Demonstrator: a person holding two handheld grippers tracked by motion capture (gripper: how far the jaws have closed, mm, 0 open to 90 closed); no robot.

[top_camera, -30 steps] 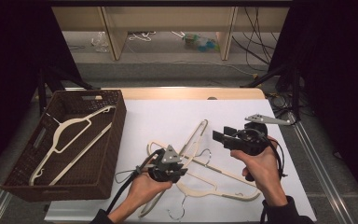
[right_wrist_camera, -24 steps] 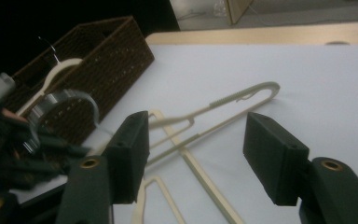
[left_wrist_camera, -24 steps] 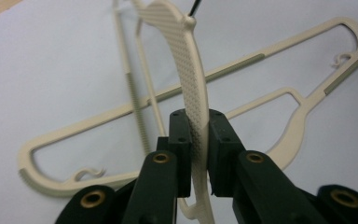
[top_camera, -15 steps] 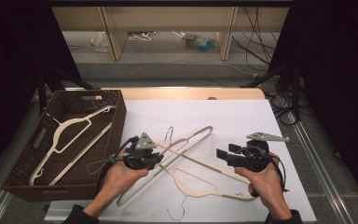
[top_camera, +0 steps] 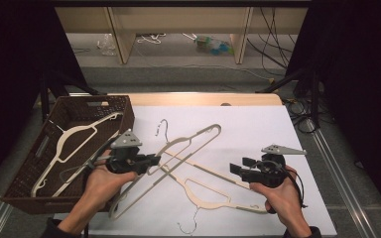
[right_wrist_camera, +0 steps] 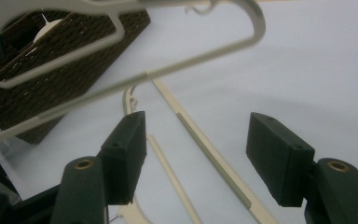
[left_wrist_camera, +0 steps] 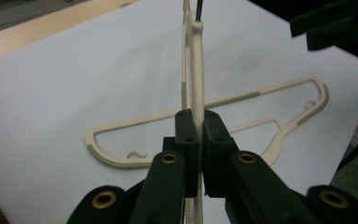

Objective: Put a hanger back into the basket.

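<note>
Left gripper [top_camera: 151, 159] clamped on a cream hanger [top_camera: 188, 144] lifted off the white table sheet [top_camera: 258, 124]; right gripper [top_camera: 238, 168] with jaws apart, holding nothing.

The held hanger hangs tilted between the wicker basket [top_camera: 30, 183] and a second hanger [top_camera: 213, 191] that lies flat on the sheet; in the left gripper view the pads pinch only a thin bar of the held one [left_wrist_camera: 196, 93]. Likely risks: the bar may pivot or slip in so narrow a grip; its wire hook [top_camera: 162, 126] or low end may snag the second hanger or the basket's near wall on the way across; it may also tangle with the two hangers [top_camera: 72, 144] already in the basket. The right gripper's open jaws [right_wrist_camera: 191, 158] hover over the second hanger, near the swinging frame, so a collision is possible.
</note>
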